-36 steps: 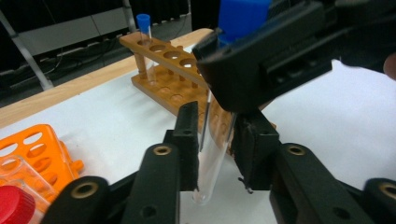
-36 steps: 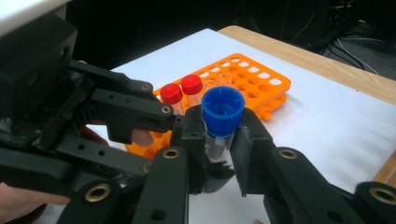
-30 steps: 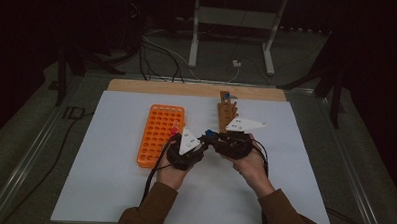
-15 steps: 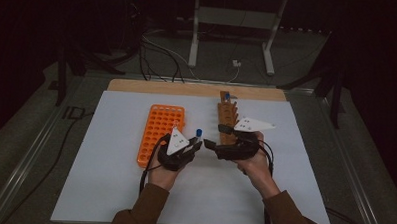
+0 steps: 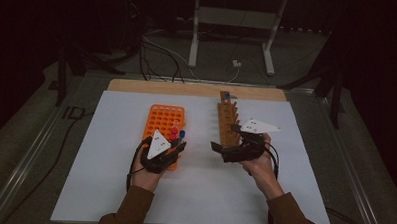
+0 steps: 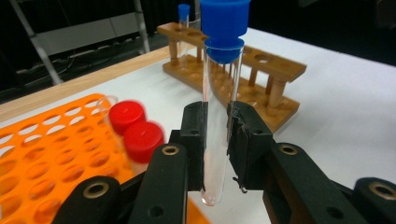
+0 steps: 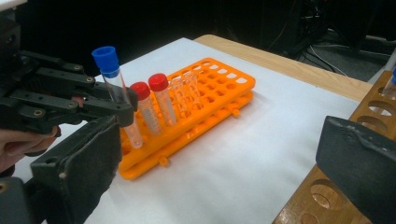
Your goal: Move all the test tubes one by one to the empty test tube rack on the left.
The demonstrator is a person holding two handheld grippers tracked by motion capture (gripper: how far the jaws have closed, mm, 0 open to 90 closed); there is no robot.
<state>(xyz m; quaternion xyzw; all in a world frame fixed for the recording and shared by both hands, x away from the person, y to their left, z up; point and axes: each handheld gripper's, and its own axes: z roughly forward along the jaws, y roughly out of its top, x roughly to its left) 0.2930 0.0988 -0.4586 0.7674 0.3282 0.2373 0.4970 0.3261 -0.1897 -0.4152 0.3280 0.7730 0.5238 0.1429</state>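
Left gripper view, jaws clamp upright blue-capped tube (image 6: 219,107), cap up, right jaws wide.

The high view looks forward and down from above the person's edge of the table (image 5: 109,189), far enough back to take in its whole white top, with the orange rack (image 5: 163,122) near centre and the wooden rack (image 5: 228,124) toward 1 o'clock of it. The left gripper view sits low and very close behind the left gripper (image 6: 215,135), facing toward the wooden rack (image 6: 261,70) at 12 o'clock, the orange rack (image 6: 42,158) at 9 o'clock. The right gripper view rides low on the right gripper (image 7: 219,158) and faces the orange rack (image 7: 205,93) at 12 o'clock, the left gripper (image 7: 123,109) at 9 o'clock. All three views share both racks.
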